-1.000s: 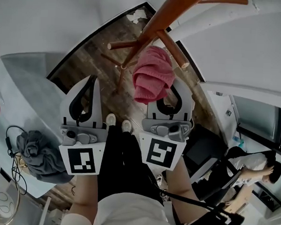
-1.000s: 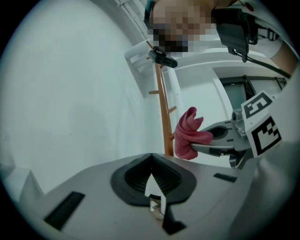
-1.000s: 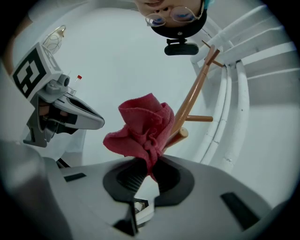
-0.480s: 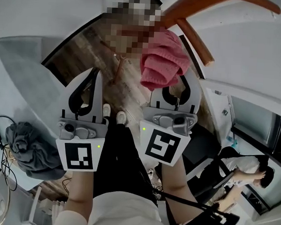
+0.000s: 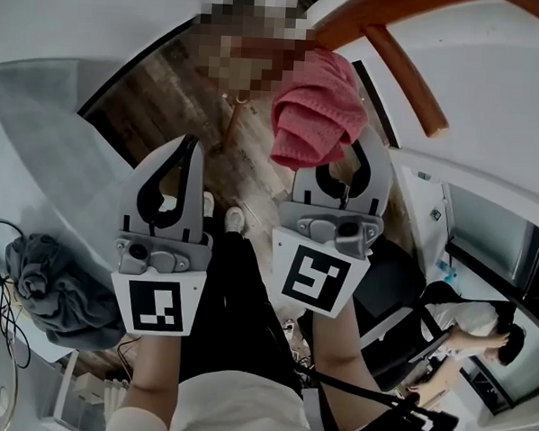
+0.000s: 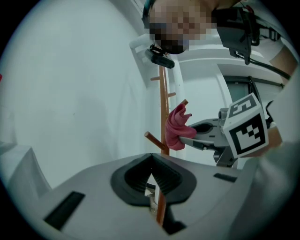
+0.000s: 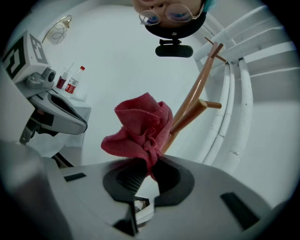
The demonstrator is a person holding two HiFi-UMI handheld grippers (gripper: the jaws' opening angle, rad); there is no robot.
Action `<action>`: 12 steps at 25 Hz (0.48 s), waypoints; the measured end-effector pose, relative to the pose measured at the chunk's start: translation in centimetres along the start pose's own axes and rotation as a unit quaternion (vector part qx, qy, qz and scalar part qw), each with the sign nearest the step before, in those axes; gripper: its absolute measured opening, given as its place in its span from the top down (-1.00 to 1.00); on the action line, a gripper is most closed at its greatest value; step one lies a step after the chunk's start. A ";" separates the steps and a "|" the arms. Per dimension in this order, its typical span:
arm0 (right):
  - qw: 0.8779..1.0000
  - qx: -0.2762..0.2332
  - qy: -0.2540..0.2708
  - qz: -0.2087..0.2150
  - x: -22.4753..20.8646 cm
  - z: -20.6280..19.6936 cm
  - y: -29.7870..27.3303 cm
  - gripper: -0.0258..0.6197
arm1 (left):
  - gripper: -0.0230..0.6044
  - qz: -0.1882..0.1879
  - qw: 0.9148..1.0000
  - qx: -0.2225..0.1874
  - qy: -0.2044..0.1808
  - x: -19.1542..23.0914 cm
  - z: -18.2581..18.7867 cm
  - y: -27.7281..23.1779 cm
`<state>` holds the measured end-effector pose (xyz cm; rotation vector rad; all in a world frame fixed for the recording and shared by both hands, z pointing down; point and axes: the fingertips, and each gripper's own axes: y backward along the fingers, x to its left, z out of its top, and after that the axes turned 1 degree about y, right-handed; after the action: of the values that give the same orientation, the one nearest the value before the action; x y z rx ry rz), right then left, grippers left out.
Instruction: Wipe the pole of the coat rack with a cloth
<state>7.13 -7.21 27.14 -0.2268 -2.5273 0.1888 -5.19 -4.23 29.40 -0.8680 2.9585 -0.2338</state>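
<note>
The coat rack's brown wooden pole (image 5: pixel 344 23) runs across the top of the head view, with a peg (image 5: pixel 412 82) slanting down to the right. A bunched pink cloth (image 5: pixel 316 109) is pinched in my right gripper (image 5: pixel 335 161), which is shut on it. In the right gripper view the cloth (image 7: pixel 140 129) lies against the pole (image 7: pixel 194 96) just below a peg. My left gripper (image 5: pixel 190 148) is shut with nothing in it, left of the cloth and apart from it. In the left gripper view the pole (image 6: pixel 162 110) rises beyond my left gripper (image 6: pixel 151 165), with the cloth (image 6: pixel 177 126) beside it.
A grey bundle of fabric (image 5: pixel 54 284) and cables lie on a white table at the left. A person (image 5: pixel 471 320) sits at the lower right. The floor (image 5: pixel 167 106) is dark wood; the rack's legs are blurred over. Small bottles (image 7: pixel 70 82) stand on a shelf, and white pipes (image 7: pixel 234 103) run along the wall.
My right gripper has carried the pink cloth up and a little right, closer under the pole. The peg now sits further right in view. The left gripper stayed shut alongside.
</note>
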 end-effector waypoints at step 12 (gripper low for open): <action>1.000 -0.003 -0.002 0.006 0.9 -1.2 -0.5 0.77 | 0.88 0.013 1.000 0.011 0.012 0.6 -2.1 -0.1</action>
<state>7.06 -7.44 28.73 -0.2437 -2.5321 0.1858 -5.86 -4.34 31.50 -0.8309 2.9807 -0.2782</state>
